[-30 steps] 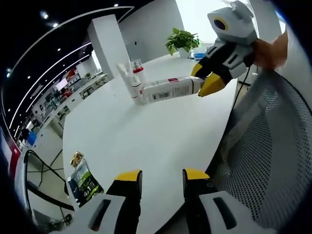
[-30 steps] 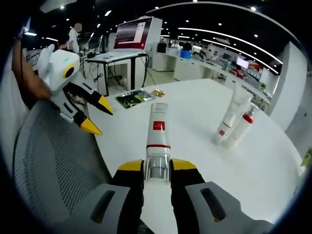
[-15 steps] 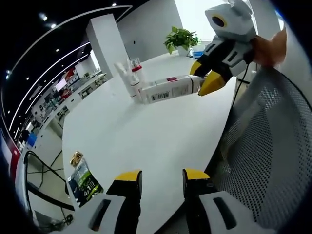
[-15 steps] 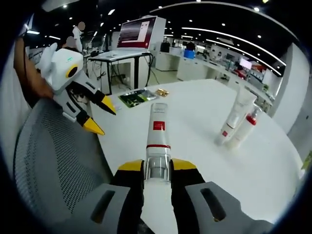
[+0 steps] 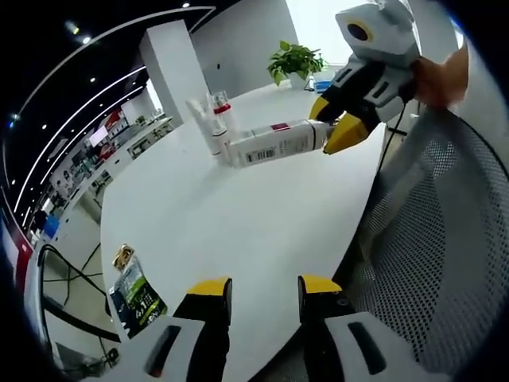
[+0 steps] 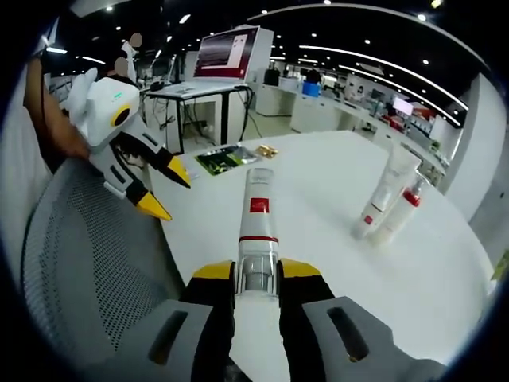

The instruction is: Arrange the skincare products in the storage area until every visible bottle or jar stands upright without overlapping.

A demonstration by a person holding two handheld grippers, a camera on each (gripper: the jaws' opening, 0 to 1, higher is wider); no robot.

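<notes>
My right gripper (image 6: 256,274) is shut on a white tube with a red band (image 6: 257,219), held level above the white table (image 6: 318,199); in the left gripper view the same tube (image 5: 274,143) sticks out from that gripper (image 5: 334,119). Two more products stand upright together at the table's far side: a white tube (image 6: 386,195) and a red-capped bottle (image 6: 402,208), seen also as a pair (image 5: 213,123) in the left gripper view. My left gripper (image 5: 262,290) is open over the table's near edge, holding nothing, and appears in the right gripper view (image 6: 163,189).
A green sachet (image 5: 134,290) and a small gold packet (image 5: 125,256) lie at the table's edge, also seen as a sachet (image 6: 223,159) in the right gripper view. A grey mesh chair back (image 5: 429,255) stands beside the table. A potted plant (image 5: 296,64) sits at the far end.
</notes>
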